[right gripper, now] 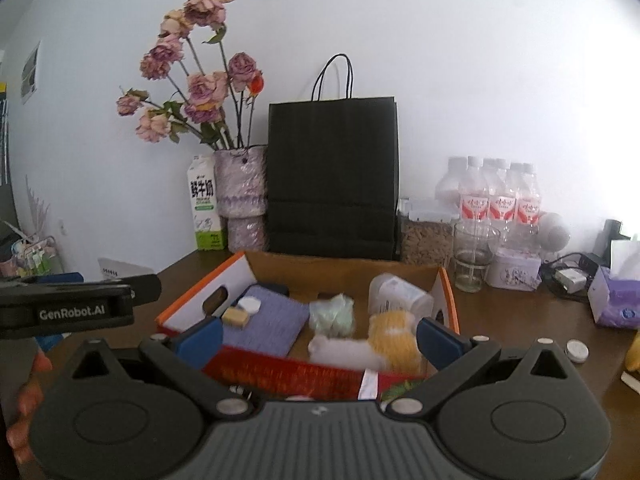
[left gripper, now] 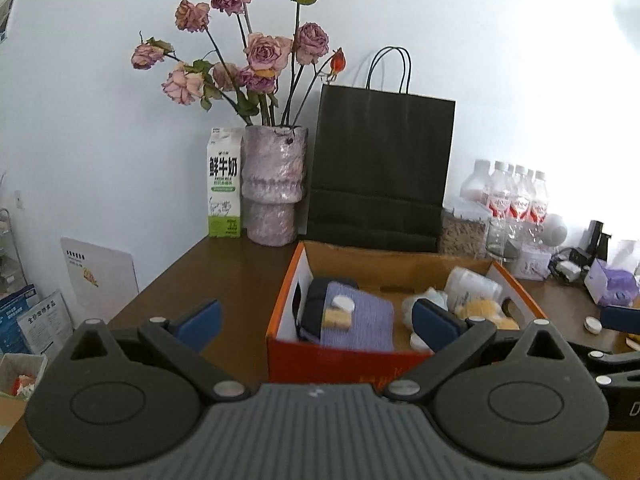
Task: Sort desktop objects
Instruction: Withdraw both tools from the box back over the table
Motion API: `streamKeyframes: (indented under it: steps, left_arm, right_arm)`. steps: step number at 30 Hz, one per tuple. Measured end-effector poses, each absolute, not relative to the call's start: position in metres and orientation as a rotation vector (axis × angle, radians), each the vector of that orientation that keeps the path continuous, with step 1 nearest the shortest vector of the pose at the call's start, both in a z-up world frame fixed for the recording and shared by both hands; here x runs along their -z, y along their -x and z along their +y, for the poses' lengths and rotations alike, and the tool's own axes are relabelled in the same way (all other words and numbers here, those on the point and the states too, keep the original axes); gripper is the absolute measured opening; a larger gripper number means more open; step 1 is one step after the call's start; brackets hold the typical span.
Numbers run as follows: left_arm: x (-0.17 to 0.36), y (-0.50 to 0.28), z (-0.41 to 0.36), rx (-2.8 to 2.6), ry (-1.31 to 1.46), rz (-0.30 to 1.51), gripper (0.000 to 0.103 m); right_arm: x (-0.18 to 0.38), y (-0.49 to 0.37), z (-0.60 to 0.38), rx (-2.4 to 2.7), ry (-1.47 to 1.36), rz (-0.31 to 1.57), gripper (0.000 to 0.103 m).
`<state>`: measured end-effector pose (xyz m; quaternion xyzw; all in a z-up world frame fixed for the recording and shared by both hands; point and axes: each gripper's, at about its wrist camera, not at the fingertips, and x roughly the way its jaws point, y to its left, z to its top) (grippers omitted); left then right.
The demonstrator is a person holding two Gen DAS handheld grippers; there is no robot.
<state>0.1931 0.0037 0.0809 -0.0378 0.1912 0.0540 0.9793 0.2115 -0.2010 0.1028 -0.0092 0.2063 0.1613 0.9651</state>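
Both grippers hovering empty, jaws spread wide, facing the orange box [right gripper: 448, 300] at twelve o'clock. Left gripper [left gripper: 316, 320] parked just short of the box's near wall; right gripper [right gripper: 320, 338] poised over the near edge. Still lying loose on the counter [right gripper: 520, 308]: a small white round cap [right gripper: 577, 351], out at three o'clock of the right gripper, close beside its right finger. Looking like the right hand's pick, being far nearer. Already sitting inside the box: purple cloth [right gripper: 268, 322], yellow plush [right gripper: 394, 338], white jar [right gripper: 398, 292].
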Motion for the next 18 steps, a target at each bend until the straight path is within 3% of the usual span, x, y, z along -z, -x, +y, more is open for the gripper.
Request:
streamKeyframes:
  steps: [18]
  left_arm:
    - [-0.049,-0.144,0.006,-0.114,0.045,0.44,0.103]
  right_arm:
    - [-0.055,-0.163,-0.212,-0.319,0.049,0.544,0.103]
